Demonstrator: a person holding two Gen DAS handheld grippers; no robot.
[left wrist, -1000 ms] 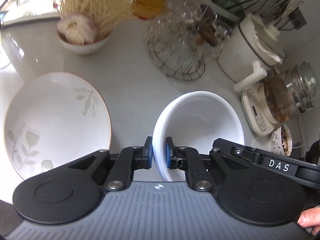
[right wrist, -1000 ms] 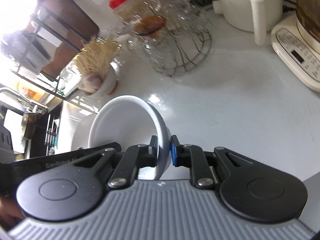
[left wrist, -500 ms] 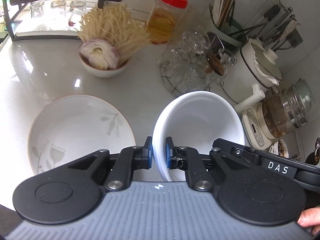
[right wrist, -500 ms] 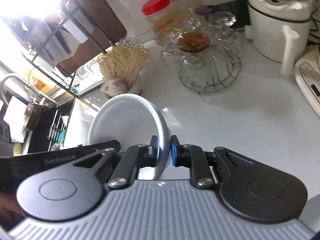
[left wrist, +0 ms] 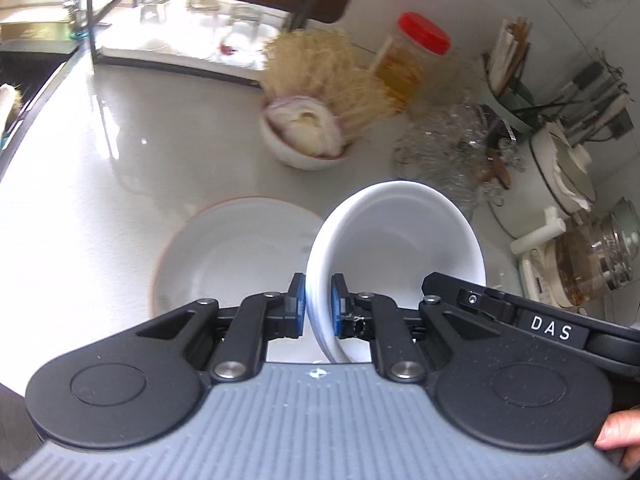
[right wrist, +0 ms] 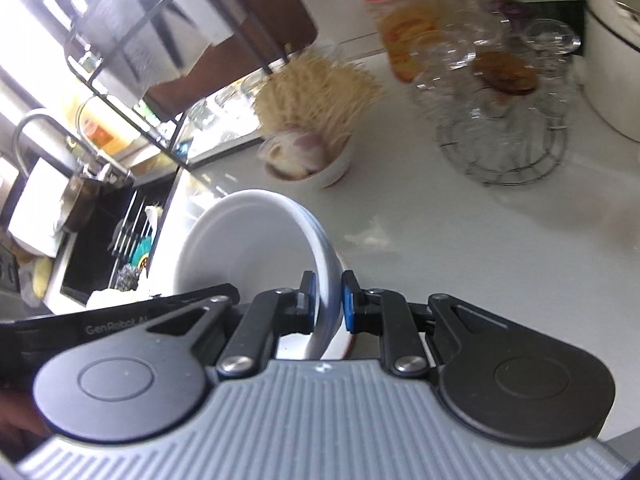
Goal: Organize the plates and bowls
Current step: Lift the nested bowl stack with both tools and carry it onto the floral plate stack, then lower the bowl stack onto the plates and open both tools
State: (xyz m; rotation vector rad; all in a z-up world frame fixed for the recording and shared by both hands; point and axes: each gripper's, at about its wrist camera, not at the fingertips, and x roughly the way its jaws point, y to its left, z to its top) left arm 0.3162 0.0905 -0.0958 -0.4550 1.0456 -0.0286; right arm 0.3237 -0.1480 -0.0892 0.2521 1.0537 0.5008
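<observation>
Left gripper (left wrist: 317, 305): pinching the near-left rim of the white bowl (left wrist: 400, 240), one blue pad inside, one outside.
Right gripper (right wrist: 327, 307): clamped on the opposite rim of the same white bowl (right wrist: 256, 240), wall between the pads.
White bowl: held off the counter (left wrist: 100, 184), tilted, mouth facing away.
Plate (left wrist: 232, 256): flat on the counter, just left of and partly behind the bowl in the left wrist view; thin orange edge.
Small bowl (left wrist: 304, 140): farther back, holding onion and pale noodles.
Jar (left wrist: 408, 60): red lid, near the wall.
Wire rack (right wrist: 504, 136): right of the small bowl, carrying glassware.
</observation>
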